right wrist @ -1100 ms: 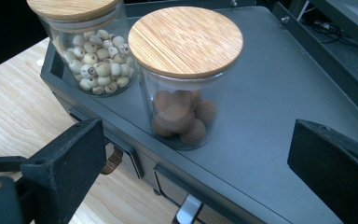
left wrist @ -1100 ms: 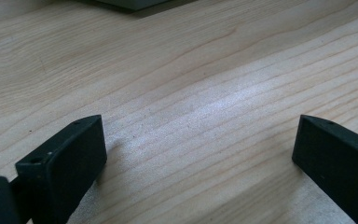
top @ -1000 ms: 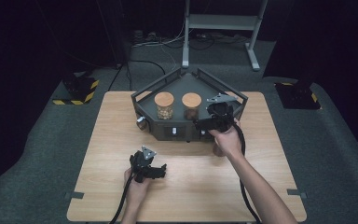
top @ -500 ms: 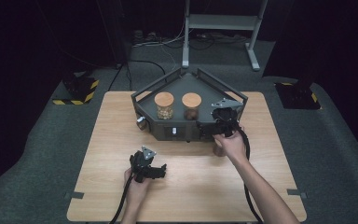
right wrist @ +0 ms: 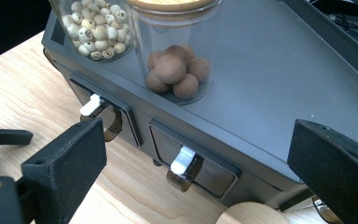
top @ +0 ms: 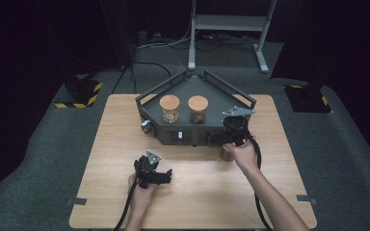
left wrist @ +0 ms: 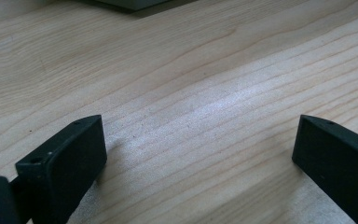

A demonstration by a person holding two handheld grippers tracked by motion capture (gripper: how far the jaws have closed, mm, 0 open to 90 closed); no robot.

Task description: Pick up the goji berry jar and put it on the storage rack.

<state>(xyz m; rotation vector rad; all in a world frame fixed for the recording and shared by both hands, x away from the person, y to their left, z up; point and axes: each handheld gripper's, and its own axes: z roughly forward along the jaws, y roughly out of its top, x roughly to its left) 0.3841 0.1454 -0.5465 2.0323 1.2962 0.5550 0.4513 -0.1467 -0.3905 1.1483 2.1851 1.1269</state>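
Slightly lower and nearer the person than a second ago, the right gripper (top: 220,138) is now seen at the front right of the dark grey angular dispenser stand (top: 221,98), right of centre in the high view. Its jaws are spread wide and hold nothing. In the right gripper view, the small white lever tab (right wrist: 183,159) sits at lower centre, between the jaws, under the clear glass jar of brown balls (right wrist: 177,70) with a wooden lid. A round wooden-topped container (right wrist: 249,215) is seen at the bottom edge, just below that outlet. The left gripper (top: 161,177) is held low over the pale wooden table (top: 115,144), jaws wide apart and empty. For a clean press, the tab should be approached squarely and slowly, with the container kept beneath.
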